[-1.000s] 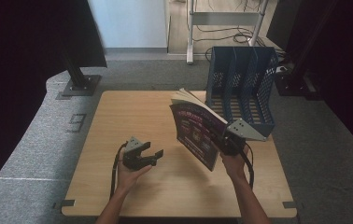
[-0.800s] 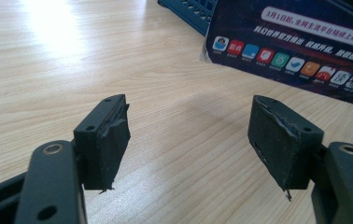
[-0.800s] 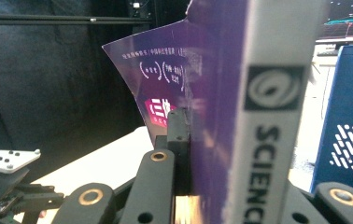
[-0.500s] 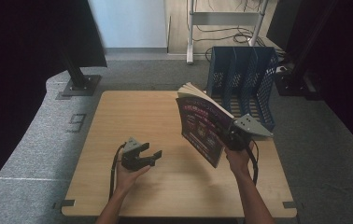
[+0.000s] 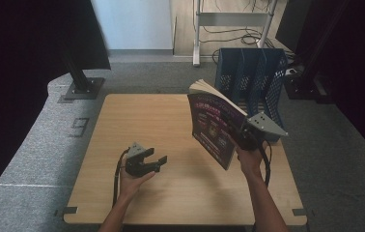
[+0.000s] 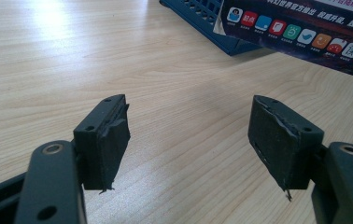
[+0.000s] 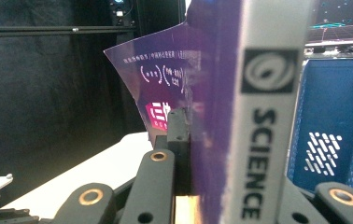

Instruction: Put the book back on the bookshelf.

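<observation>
A thick book with a dark purple cover and a pale spine reading "SCIENCE" is held off the table, standing nearly upright with its pages facing the far side. My right gripper is shut on its lower edge, its left pad flat against the cover. The book hangs just in front of a blue slotted file rack at the table's far right. My left gripper rests low over the wooden table, its jaws wide open with nothing between them. The book's cover shows beyond it.
The blue rack stands close behind the book, its base on the table. A metal stand foot sits on the grey floor at the left, and a shelf frame with cables is at the back. Dark curtains flank the scene.
The right hand has carried the book slightly up and to the right, toward the rack, and tipped it more upright. The left gripper has stayed where it was.
</observation>
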Available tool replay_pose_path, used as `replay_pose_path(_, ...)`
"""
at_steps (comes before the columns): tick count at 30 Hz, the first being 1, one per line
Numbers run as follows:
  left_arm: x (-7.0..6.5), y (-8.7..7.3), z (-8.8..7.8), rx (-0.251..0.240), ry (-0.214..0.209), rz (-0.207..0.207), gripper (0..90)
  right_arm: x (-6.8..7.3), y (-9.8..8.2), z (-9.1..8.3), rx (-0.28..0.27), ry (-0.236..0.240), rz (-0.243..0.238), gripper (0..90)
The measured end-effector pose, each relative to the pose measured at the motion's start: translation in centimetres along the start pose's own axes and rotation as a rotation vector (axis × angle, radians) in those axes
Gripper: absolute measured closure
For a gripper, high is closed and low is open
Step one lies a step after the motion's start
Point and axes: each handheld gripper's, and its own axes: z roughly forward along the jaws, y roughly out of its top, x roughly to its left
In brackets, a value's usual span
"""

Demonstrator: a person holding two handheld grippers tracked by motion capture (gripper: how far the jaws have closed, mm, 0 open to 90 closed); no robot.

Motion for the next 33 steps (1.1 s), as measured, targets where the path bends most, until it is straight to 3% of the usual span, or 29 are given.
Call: replay_pose_path(33,0.1,0.0,0.0,0.004,-0.006,-0.012,29.3,-1.6,2.2,0.2,-0.032,-0.065,0.005,81.7)
